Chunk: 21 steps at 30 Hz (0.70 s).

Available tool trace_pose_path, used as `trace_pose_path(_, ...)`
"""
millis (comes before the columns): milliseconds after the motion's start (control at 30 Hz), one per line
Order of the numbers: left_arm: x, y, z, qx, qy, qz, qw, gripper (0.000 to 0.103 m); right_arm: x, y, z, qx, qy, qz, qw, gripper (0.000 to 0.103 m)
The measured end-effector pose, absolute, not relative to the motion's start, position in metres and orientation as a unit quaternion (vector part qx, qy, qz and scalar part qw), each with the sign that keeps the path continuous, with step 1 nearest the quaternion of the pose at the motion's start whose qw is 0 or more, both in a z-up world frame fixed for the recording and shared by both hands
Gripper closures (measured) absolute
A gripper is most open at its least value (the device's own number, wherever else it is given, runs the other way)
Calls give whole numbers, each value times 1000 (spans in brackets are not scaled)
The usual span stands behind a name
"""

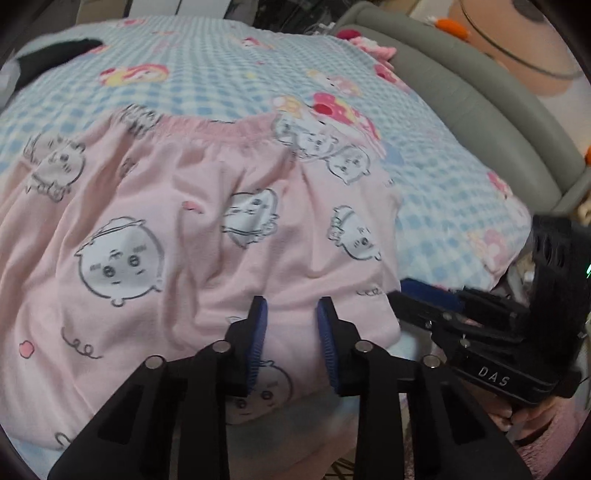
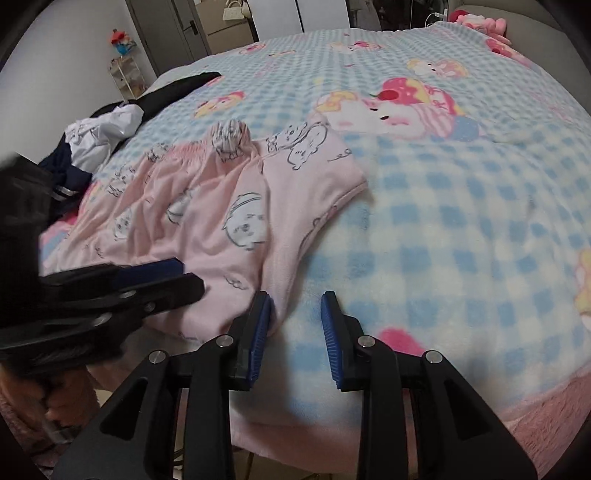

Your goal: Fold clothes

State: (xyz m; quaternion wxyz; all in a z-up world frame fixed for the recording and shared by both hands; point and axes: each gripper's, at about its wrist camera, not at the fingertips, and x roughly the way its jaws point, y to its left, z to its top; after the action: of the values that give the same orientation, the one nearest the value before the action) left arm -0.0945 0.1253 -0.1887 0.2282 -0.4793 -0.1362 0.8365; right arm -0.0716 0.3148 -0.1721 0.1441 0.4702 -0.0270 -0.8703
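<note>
Left gripper: nearest the camera, over the near hem of the shorts. Its jaws stand partly open with a clear gap; pink cloth lies under and between the blue pads, but they do not look pressed on it.
Right gripper: at the near right corner of the shorts. Jaws partly open; the left pad touches the hem edge, the other stands over bare blanket. Nothing gripped.
Both grippers: just beside each other along the near hem; each shows in the other's view.
Shorts: pink with cartoon faces, spread on the bed near its front edge, the hem toward the person, the gathered waistband on the far side. One leg is flapped over at the right, and the cloth is rumpled.
Handling: light, soft and limp by the look of it; it will sag and drag rather than hold a shape. The fleecy blanket under it may cling.
Where to hold: the two near hem corners, pinching both layers, seems best for carrying the hem up to the waistband.
Risk: a shallow bite could catch only the top layer.
Beyond: a heap of dark and white clothes at the bed's far left; a pink plush by the headboard.
</note>
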Motion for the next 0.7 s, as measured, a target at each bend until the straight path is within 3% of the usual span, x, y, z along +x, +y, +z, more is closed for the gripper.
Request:
trace_pose_path(67, -97, 117, -192, -484, -154, 830, 231, 81, -70, 317, -174, 474, -35, -867, 150, 75)
trace_pose_path(267, -91, 121, -194, -480, -141, 836, 226, 81, -78, 294, -169, 474, -21, -860, 188, 68)
trace_pose_path(433, -92, 119, -196, -484, -143, 834, 221, 81, -100, 271, -168, 489, 22, -847, 205, 67)
trace_pose_path(567, -94, 120, -197, -490, -139, 832, 220, 81, -77, 249, -175, 508, 130, -820, 229, 67)
trace_pose_path(700, -94, 120, -198, -492, -140, 830, 221, 81, -63, 260, -180, 515, 122, -821, 214, 71)
